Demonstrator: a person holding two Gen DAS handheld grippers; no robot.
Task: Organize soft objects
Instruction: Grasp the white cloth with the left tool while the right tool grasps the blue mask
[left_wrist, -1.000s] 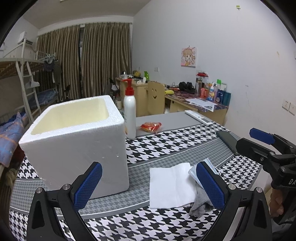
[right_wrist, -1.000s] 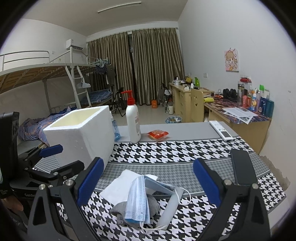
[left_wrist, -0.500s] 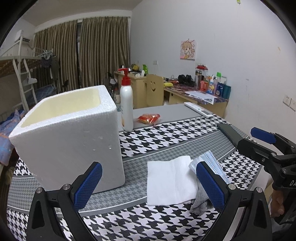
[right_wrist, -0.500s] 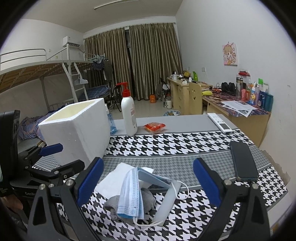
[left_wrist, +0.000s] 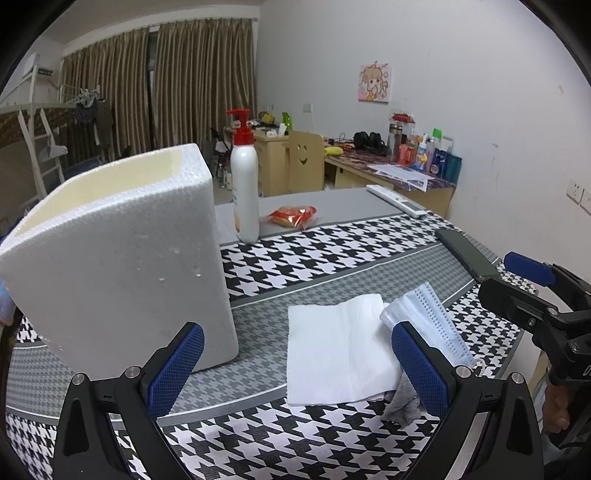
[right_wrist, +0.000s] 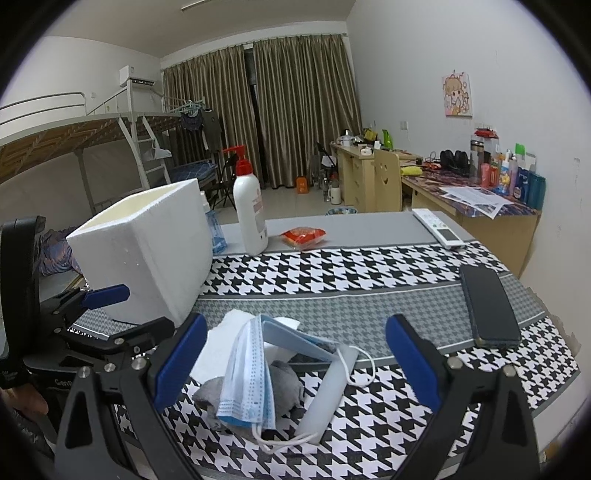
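Note:
A white paper napkin (left_wrist: 338, 350) lies flat on the houndstooth table, with a blue face mask (left_wrist: 428, 317) over its right edge and a grey cloth (left_wrist: 404, 400) under it. My left gripper (left_wrist: 295, 365) is open and empty, low over the napkin. In the right wrist view the mask (right_wrist: 251, 373) drapes over the grey cloth (right_wrist: 284, 384), with the napkin (right_wrist: 218, 347) behind. My right gripper (right_wrist: 295, 365) is open and empty just above this pile. An open white foam box (left_wrist: 118, 258) stands at left, also in the right wrist view (right_wrist: 155, 247).
A white pump bottle (left_wrist: 244, 192), a red snack packet (left_wrist: 293, 216), a white remote (left_wrist: 397, 195) and a dark phone (left_wrist: 467, 254) lie on the table. The phone (right_wrist: 487, 306) sits right of my right gripper. The table's right edge is close.
Both grippers have moved lower and closer to the pile of soft things. The foam box now looms larger at left. Nothing has been gripped.

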